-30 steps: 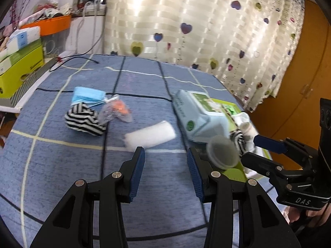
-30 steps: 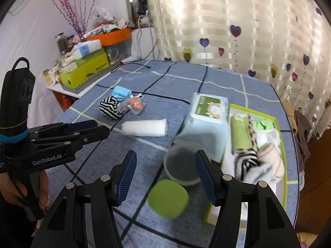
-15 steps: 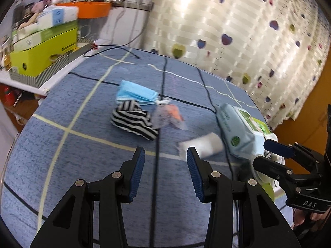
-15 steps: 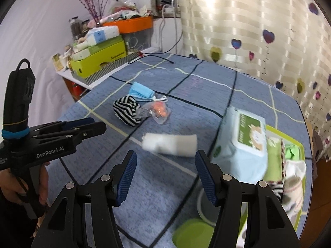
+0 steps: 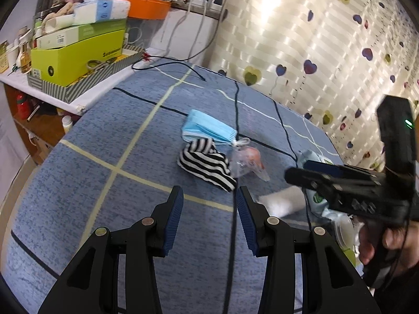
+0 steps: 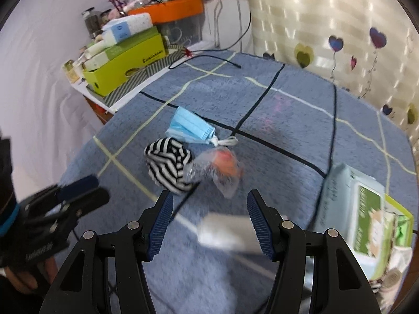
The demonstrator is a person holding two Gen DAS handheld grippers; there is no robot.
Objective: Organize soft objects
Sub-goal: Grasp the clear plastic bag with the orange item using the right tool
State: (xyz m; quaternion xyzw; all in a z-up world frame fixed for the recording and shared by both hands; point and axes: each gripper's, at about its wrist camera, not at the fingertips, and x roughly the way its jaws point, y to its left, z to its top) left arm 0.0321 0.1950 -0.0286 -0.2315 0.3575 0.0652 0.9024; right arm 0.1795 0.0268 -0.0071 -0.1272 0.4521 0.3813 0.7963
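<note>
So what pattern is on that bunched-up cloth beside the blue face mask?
Black and white stripes on the cloth; the right wrist view shows it best.

A lived-in home room: beyond the jaws hangs a heart-print curtain (image 5: 327,39); far left, a cluttered side shelf (image 5: 78,99) carries boxes (image 5: 76,55), jars, an orange tub (image 5: 141,5).
</note>
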